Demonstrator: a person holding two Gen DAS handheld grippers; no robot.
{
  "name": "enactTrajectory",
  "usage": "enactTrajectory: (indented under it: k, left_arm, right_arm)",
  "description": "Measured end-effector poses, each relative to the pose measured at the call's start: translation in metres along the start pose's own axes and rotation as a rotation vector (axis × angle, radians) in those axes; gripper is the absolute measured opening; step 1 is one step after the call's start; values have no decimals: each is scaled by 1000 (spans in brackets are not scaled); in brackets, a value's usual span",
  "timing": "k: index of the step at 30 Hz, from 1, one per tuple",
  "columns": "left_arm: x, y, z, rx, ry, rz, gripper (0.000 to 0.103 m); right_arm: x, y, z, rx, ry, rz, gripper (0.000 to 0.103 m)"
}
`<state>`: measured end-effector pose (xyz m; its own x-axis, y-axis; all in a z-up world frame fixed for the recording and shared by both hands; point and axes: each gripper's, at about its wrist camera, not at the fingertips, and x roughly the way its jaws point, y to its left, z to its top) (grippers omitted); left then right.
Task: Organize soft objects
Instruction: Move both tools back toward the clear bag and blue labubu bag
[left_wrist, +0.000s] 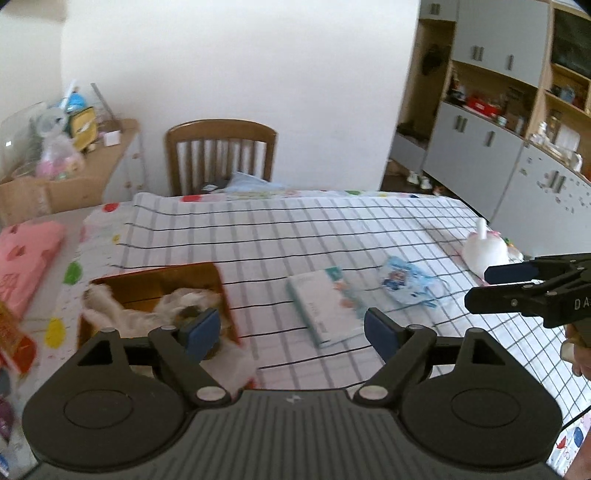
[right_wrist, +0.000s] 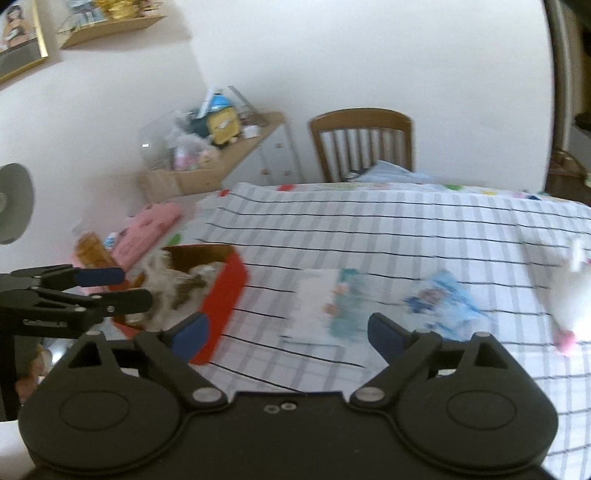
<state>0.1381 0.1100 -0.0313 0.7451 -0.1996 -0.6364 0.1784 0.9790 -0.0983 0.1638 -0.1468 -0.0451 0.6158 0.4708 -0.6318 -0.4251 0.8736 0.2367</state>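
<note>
A red box (left_wrist: 225, 295) sits at the left of the checked tablecloth (left_wrist: 295, 229), and a fluffy white-and-brown plush toy (left_wrist: 173, 306) lies inside it. My left gripper (left_wrist: 291, 332) stands open just right of the box, nothing between its fingers. A teal-and-white tissue pack (left_wrist: 325, 302) and a blue printed packet (left_wrist: 406, 284) lie in the middle. A white plush toy (left_wrist: 484, 251) rests at the right edge. My right gripper (right_wrist: 288, 330) is open and empty above the blurred tissue pack (right_wrist: 325, 302), with the white plush toy (right_wrist: 569, 295) to its right.
A wooden chair (left_wrist: 221, 155) stands behind the table's far edge. A pink cushion (left_wrist: 26, 258) lies left of the box. A cardboard box of clutter (left_wrist: 55, 177) sits on a side unit at the back left. Grey cabinets (left_wrist: 480, 147) line the right wall.
</note>
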Motion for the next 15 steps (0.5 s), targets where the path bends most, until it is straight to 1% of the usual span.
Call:
enactTrajectory:
  k: [6,8,9,10,15]
  left_arm:
    - [24,-26,1,12,1,-70,86]
    - [33,-34,1,8,8,-92,89]
    - [38,-38,1,7,11,-98,97]
    - [43,-43,0,6,12,-101,102]
    - [69,-64,-1,24,14,-119,102]
  right_arm:
    - [-7,-28,-6,12,-10,-74,100]
    - [-6,-36,-5,6,-7,-88,100]
    - [-5,-41,-4,6,-5,-95,100]
    - [-3,-45,-3,3,-2,-100,101]
    - [12,-70,6,-2,14,-125,101]
